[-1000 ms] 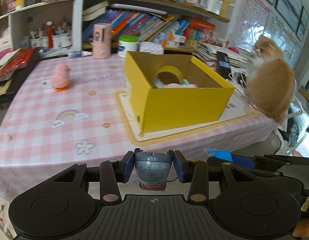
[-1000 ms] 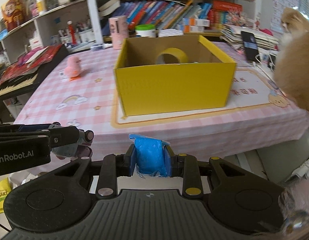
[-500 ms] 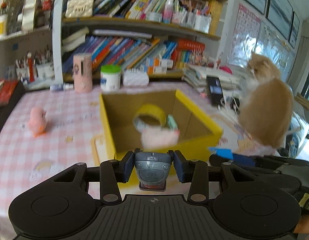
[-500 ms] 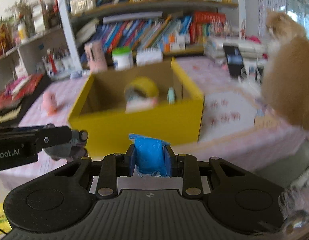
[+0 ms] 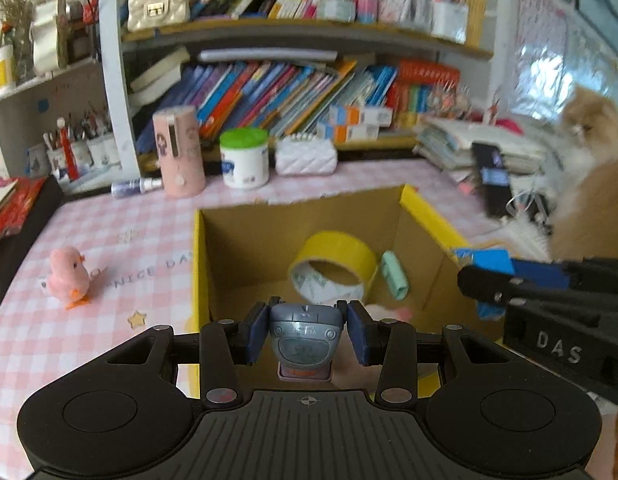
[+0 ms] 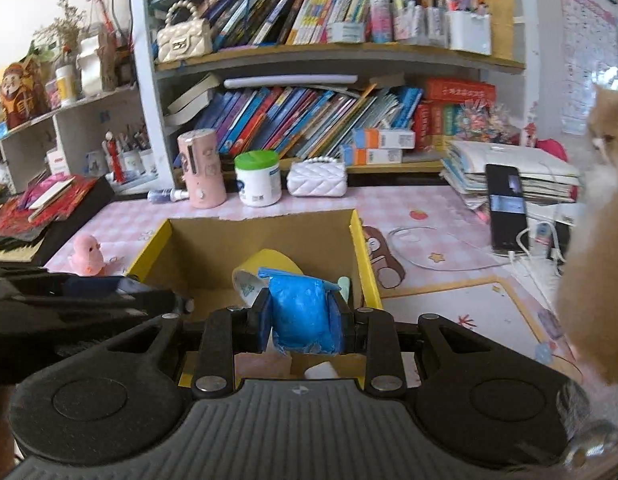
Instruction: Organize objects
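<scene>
From the left wrist view, the left gripper [image 5: 305,330] has its jaws pinching a small grey gadget [image 5: 303,336] with a little screen; what it is exactly I cannot tell. It hangs over the near edge of the yellow box [image 5: 427,216], which stands open on the table [image 5: 121,240] with a pink checked cloth. Inside the box a roll of yellow tape [image 5: 335,268] stands tilted, a pale green tube [image 5: 393,274] lies just beside it, and something pink [image 5: 389,313] shows behind the jaws. A pink chick toy [image 5: 69,278] stands on the cloth, left of the box and apart from it. The right gripper [image 5: 489,288] enters from the right, at the right wall of the box. An orange cat [image 5: 589,152] sits at the far right.

From the right wrist view, the right gripper [image 6: 303,318] has its jaws pressed on a blue bundle [image 6: 303,314] of crinkled plastic, held above the near side of the box [image 6: 365,264]. The tape [image 6: 269,264] and the green tube [image 6: 344,285] are partly hidden behind it. The chick [image 6: 87,254] is left of the box.
</scene>
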Demonstrator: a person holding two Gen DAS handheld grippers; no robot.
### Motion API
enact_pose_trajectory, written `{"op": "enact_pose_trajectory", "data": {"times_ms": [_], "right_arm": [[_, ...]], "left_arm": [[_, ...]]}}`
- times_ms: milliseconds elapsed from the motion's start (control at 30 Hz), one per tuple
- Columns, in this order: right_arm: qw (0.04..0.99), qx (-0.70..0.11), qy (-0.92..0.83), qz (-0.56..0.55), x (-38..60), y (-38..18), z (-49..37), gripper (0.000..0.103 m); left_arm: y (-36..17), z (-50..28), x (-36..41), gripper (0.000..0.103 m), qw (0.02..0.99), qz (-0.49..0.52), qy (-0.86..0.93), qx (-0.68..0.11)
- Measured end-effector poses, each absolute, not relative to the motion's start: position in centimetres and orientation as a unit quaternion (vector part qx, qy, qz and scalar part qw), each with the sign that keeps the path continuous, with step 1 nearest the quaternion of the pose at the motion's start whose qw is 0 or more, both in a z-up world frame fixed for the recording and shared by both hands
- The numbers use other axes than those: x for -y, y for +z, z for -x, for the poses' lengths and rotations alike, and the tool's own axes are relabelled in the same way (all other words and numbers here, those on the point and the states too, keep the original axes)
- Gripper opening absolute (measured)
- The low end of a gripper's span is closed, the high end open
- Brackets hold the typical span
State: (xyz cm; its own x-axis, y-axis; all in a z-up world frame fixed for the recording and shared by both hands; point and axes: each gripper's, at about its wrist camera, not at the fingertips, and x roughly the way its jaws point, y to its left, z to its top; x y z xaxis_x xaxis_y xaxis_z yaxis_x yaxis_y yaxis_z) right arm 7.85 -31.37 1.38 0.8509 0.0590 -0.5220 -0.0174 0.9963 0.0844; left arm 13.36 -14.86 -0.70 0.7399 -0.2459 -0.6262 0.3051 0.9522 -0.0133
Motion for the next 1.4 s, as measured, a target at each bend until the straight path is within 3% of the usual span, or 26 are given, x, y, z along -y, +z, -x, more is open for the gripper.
{"op": "enact_pose_trajectory", "data": {"times_ms": [367,733,1000,1133,1400], "right_arm": [[0.948,-0.315,0.053,0.009,32.0,-2.1,-13.7,0.027],[0.926,-0.355,0.094,0.09,31.0,-4.3,-18.3,0.027],[0.922,-0.359,0.099,0.106,30.9,-4.5,-19.1,0.029],[0.925,-0.355,0.093,0.098,30.8,-4.4,-19.0,0.04],[0.946,-0.314,0.049,0.059,30.6,-2.6,-15.9,0.055]], "left_arm": [[-3.9,-15.8,16.5,0.041,0.914,-0.074,-0.118,-0.381],[-4.5,-16.5,17.9,0.044,0.914,-0.1,-0.109,-0.379],[-2.9,-15.1,17.2,0.061,0.93,-0.084,-0.107,-0.34],[-2.1,-14.4,16.5,0.076,0.938,-0.073,-0.093,-0.327],[-0.4,-11.9,13.9,0.084,0.951,-0.035,-0.077,-0.296]]}}
